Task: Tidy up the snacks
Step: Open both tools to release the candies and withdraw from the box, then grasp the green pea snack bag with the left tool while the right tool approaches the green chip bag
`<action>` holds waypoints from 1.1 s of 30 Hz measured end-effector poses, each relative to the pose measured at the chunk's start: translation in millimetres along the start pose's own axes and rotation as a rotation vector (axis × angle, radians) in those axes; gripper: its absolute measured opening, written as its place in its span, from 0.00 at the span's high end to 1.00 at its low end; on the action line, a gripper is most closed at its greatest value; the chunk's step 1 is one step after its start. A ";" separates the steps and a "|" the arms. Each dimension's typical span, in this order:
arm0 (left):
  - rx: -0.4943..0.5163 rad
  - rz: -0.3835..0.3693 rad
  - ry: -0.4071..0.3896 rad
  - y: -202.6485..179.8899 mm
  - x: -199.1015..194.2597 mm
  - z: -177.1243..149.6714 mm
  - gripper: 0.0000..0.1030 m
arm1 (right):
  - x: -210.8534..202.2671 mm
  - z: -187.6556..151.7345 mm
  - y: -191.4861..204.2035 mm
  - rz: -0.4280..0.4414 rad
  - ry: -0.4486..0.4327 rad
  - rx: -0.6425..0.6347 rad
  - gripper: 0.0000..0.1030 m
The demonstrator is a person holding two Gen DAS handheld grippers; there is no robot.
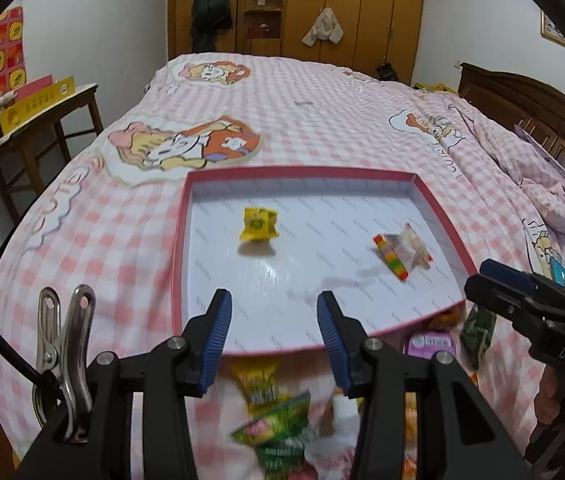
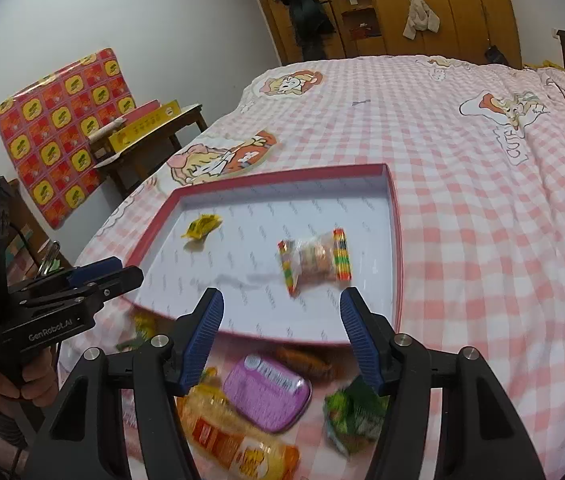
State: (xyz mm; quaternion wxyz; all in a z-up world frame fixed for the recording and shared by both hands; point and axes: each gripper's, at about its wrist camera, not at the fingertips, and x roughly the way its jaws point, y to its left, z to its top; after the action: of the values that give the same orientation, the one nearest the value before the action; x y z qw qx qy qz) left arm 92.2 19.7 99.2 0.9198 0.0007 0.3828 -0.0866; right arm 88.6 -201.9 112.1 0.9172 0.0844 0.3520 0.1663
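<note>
Nearest the cameras, both grippers stand released with nothing between their blue pads. The left gripper (image 1: 273,328) hovers over a blurred heap of snacks on the bed: a yellow packet (image 1: 259,386), a green packet (image 1: 282,436) and a small white bottle (image 1: 342,410). The right gripper (image 2: 281,334) hangs above a purple tin (image 2: 267,386), with an orange packet (image 2: 234,436) to its left and a green wrapper (image 2: 352,412) to its right, all lying on the pink checked bedsheet (image 2: 482,220).

Just beyond the fingertips lies a shallow red-rimmed box lid (image 1: 192,208), white inside, resting flat on the bed. Its near edge overlaps part of the snack heap. Inside it sit 2 items, well apart: a yellow candy packet (image 1: 258,224) toward the left, and a clear wrapped snack with rainbow-striped ends (image 2: 316,258) toward the right.

Farther off, the bed stretches away with cartoon prints on the sheet. Left of the bed, a wooden side table (image 2: 154,152) carries a yellow box (image 2: 144,126), with a red and yellow patterned sheet (image 2: 58,128) against the wall behind it. At the far wall stands a wooden wardrobe (image 1: 354,8) with a dark jacket (image 1: 208,10) hanging on it.
</note>
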 end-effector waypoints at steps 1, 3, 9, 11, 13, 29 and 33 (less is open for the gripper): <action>-0.006 0.000 0.004 0.6 -1.3 -2.7 0.55 | -2.3 -2.7 0.1 0.002 0.001 -0.002 0.39; -0.021 0.003 0.013 2.3 -4.3 -9.4 0.55 | -6.5 -8.9 2.1 0.001 0.004 -0.009 0.39; -0.065 0.035 0.056 10.3 -9.0 -33.4 0.55 | -16.8 -26.5 3.9 0.009 0.018 -0.016 0.39; -0.087 0.040 0.071 15.2 -10.7 -42.6 0.55 | -20.4 -32.1 3.2 0.010 0.021 -0.014 0.39; -0.103 0.040 0.088 19.3 -11.3 -48.9 0.55 | -23.8 -36.3 1.3 0.008 0.022 -0.013 0.39; -0.145 -0.032 0.158 9.6 -7.0 -65.1 0.46 | -44.8 -60.1 -9.6 -0.024 0.039 -0.055 0.39; -0.139 -0.062 0.175 2.9 -8.2 -63.0 0.46 | -50.1 -61.9 -10.9 -0.029 0.037 -0.078 0.39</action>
State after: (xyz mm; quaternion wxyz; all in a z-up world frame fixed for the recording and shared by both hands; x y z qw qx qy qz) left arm 42.6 28.2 60.2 0.8775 -0.0672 0.4666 -0.0877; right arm 14.6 -228.0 94.5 0.9155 0.0405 0.3631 0.1681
